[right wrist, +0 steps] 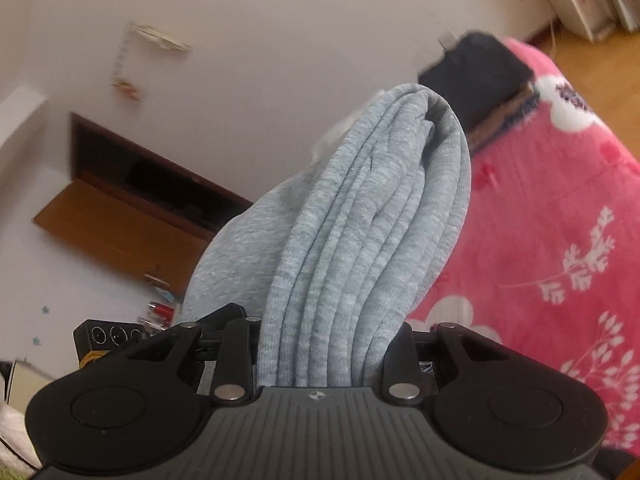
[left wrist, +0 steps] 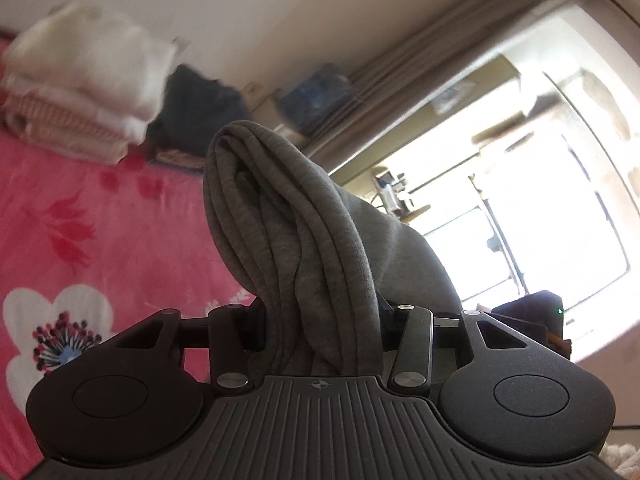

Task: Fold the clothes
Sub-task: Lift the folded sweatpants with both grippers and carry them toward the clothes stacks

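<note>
The left claw (left wrist: 320, 320) is closed partway on a thick bunch of grey garment (left wrist: 288, 216), the folds of cloth packed between its two fingers and rising up in front of the camera in a rounded hump. The right claw (right wrist: 324, 344) grips another bunch of the same grey garment (right wrist: 360, 220) in the same way, its fingers closed partway on many layered pleats of fabric that stand up and lean to the right. In both views the cloth is lifted clear above the bed (left wrist: 120, 232), which is covered in a pink blanket with white and red flowers. At the far end of the bed, against the white wall, sits a pile of folded white and pale pink clothes (left wrist: 80, 88), blurred, with a dark folded item (left wrist: 200, 112) just beside it; the same dark item (right wrist: 476, 76) shows in the right view, behind the raised cloth. A bright window (left wrist: 540, 200) fills the right of the left view, and a brown wooden door (right wrist: 132, 216) stands open at the left of the right view.
</note>
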Motion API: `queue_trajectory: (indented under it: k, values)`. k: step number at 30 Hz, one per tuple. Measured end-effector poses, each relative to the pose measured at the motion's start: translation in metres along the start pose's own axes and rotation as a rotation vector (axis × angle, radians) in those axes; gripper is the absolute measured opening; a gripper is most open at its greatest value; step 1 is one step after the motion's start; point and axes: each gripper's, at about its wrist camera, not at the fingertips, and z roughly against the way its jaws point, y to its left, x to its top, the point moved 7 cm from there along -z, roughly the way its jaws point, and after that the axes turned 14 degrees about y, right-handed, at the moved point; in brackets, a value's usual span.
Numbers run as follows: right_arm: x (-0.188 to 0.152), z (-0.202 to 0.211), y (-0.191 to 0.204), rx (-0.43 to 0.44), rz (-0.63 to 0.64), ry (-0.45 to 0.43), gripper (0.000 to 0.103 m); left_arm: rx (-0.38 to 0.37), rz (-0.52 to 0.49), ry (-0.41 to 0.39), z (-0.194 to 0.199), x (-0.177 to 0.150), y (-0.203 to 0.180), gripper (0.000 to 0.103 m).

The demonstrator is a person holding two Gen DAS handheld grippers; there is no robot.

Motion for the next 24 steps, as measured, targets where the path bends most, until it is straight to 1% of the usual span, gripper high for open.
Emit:
queue_trajectory:
  k: [2, 6, 8, 11, 14, 16, 19, 22, 24]
  values:
    - [0.018, -0.011, 0.005, -0.018, -0.014, 0.023, 0.032, 0.0, 0.019, 0.003, -0.004, 0.02, 0.006, 0.045]
    - [0.055, -0.018, 0.001, -0.026, -0.046, 0.026, 0.032, -0.006, 0.06, 0.007, -0.019, 0.065, 0.012, 0.045]
    - [0.075, -0.018, -0.009, -0.019, -0.061, 0.021, 0.032, -0.006, 0.071, 0.005, -0.037, 0.094, 0.012, 0.045]
    - [0.123, -0.024, -0.039, 0.003, -0.055, 0.023, 0.032, 0.004, 0.088, -0.015, -0.076, 0.137, 0.02, 0.045]
    - [0.189, -0.04, -0.088, 0.049, -0.026, 0.032, 0.032, 0.055, 0.1, -0.055, -0.131, 0.191, 0.042, 0.045]
    - [0.242, -0.058, -0.124, 0.075, -0.012, 0.041, 0.032, 0.084, 0.11, -0.085, -0.168, 0.23, 0.062, 0.045]
    - [0.319, -0.083, -0.166, 0.101, 0.063, 0.03, 0.032, 0.109, 0.129, -0.133, -0.217, 0.288, 0.094, 0.045]
    - [0.389, -0.115, -0.205, 0.124, 0.099, 0.01, 0.032, 0.15, 0.133, -0.152, -0.251, 0.344, 0.125, 0.045]
    - [0.422, -0.134, -0.221, 0.137, 0.11, 0.001, 0.032, 0.166, 0.129, -0.164, -0.265, 0.375, 0.143, 0.045]
